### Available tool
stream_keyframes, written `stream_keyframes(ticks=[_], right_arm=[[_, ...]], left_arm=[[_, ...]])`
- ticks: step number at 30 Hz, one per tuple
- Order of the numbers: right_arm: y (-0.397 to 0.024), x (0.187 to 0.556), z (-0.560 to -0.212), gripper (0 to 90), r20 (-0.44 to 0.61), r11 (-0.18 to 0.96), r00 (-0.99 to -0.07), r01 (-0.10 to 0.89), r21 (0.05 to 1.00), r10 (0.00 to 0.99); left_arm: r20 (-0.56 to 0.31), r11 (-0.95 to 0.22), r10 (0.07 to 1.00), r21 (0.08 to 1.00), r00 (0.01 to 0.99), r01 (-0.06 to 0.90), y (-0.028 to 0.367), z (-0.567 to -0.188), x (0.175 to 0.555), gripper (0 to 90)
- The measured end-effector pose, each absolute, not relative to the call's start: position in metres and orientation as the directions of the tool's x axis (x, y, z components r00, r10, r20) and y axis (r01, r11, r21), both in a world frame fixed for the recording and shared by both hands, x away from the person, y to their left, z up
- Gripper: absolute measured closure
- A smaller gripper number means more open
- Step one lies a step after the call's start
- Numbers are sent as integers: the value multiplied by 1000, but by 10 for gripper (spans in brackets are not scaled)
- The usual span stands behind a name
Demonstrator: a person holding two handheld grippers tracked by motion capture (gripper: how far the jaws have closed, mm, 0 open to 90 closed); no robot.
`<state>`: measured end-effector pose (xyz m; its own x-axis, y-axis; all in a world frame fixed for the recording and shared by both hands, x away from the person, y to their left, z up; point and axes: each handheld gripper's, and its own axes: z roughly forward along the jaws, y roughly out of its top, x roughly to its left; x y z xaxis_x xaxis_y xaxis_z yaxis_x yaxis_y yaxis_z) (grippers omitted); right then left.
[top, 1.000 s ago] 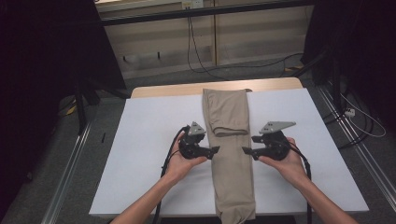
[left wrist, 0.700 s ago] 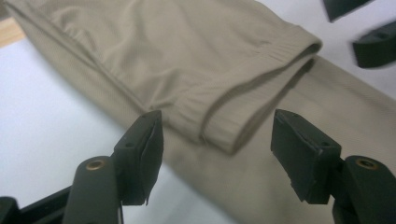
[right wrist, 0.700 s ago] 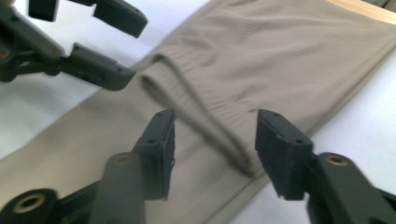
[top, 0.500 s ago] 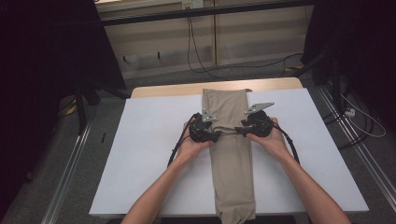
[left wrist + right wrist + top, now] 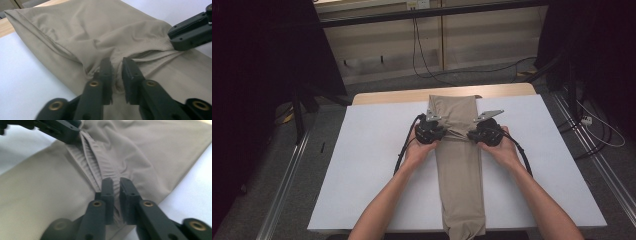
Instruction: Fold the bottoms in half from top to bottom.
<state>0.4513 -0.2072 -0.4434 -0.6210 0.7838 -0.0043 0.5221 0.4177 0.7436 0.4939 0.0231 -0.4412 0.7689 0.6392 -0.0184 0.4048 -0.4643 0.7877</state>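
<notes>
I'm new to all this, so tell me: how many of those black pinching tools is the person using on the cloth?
2. The left hand-held gripper pinches the tan cloth at its left edge; the right hand-held gripper pinches its right edge, straight across. Both grip the folded-over layer's edge.

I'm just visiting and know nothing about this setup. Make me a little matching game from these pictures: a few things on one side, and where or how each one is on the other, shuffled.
Things:
1. left gripper
2. right gripper
3. beige trousers
4. white table cover

States:
A. lies flat under everything
B. pinches the cloth at the folded edge's right side
C. folded in a long strip down the middle
D. pinches the cloth at the folded edge's left side

Pairs: 1-D, 2-B, 3-C, 4-A
</notes>
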Motion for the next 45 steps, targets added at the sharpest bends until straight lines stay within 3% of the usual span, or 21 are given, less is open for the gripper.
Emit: stream_keyframes(ticks=[2, 6, 11, 13, 17, 21, 23, 31, 45], right_arm=[[-208, 451, -442, 611, 5, 412, -628, 517, 751, 778], [-206, 452, -446, 546, -16, 431, -637, 504, 749, 771], [-212, 455, -447, 734, 2, 398, -614, 514, 760, 789], [-213, 457, -448, 758, 3, 400, -616, 516, 758, 788], [-211, 459, -450, 768, -16, 410, -608, 515, 753, 794], [-211, 458, -447, 850, -11, 398, -595, 523, 754, 803], [-211, 457, -443, 856, 1, 386, -597, 521, 761, 802], [-212, 429, -417, 857, 50, 367, -641, 500, 784, 766], [-209, 313, -412, 856, 100, 421, -764, 454, 785, 638]], left_arm=[[-48, -451, 642, 783, 765, 428, 22, -441, 500, 855], [-76, -449, 640, 771, 765, 452, 19, -438, 510, 871], [-99, -444, 631, 767, 769, 463, 21, -439, 514, 872], [-114, -429, 634, 771, 765, 470, 21, -440, 514, 862], [-97, -461, 624, 755, 775, 466, 18, -448, 511, 706], [-82, -453, 623, 773, 778, 444, 18, -446, 503, 813], [-86, -462, 604, 772, 792, 437, 19, -439, 498, 851], [-102, -448, 560, 797, 822, 404, 36, -423, 455, 853], [-134, -524, 398, 779, 908, 345, 64, -413, 346, 852]])
